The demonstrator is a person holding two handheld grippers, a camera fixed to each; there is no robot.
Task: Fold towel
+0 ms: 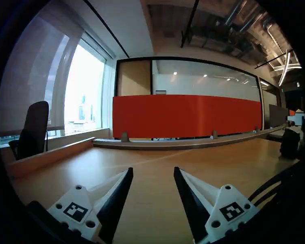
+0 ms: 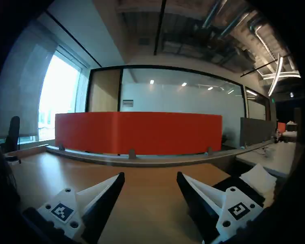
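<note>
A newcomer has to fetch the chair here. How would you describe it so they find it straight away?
Start at the bright window on the left. Just left of it, beyond the wooden desk's far-left edge, stands the chair. Among pale and wooden surfaces, it alone is black, its high back dark against the pale blind.

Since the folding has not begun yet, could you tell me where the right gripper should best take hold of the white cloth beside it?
Probably by its upper corner, coming in from the left. The white cloth sits in a low pile just right of the open right gripper, partly behind its finger, and that peaked corner stands clear. Its far side is hidden.
</note>
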